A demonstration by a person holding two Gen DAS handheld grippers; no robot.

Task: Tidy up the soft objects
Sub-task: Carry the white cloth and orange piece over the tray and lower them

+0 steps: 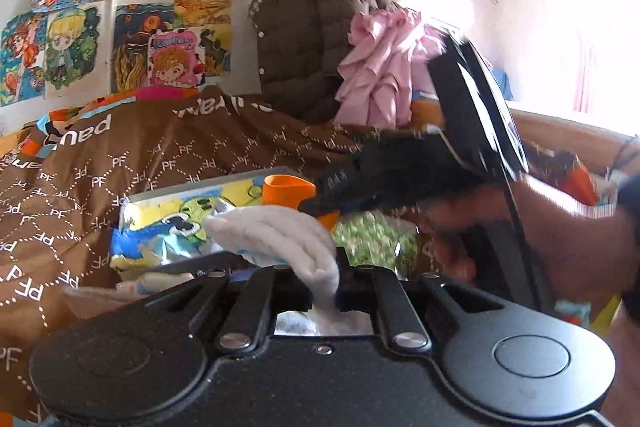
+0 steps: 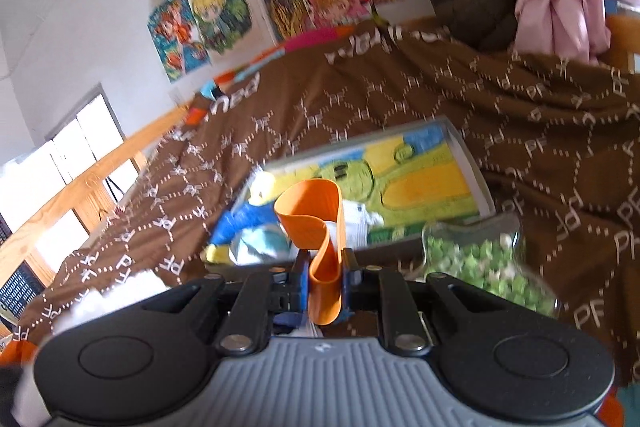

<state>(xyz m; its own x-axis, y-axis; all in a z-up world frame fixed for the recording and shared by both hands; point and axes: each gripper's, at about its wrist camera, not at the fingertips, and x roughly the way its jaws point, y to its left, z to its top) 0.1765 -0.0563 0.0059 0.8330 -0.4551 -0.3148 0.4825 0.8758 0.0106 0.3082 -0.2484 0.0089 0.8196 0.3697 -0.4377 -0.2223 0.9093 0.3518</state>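
The brown bed cover with white letters is lying on the left. On it, the flat picture box with a green cartoon is sitting. The left gripper is pinching a soft white fluffy cloth just near the box. To the right, the right gripper is squeezing a bendy orange rubber strip. A see-through bag of green bits is lying farther right.

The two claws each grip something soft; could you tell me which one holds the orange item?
The right claw holds the orange band, folded between its pads. The left claw grips a white cloth instead.
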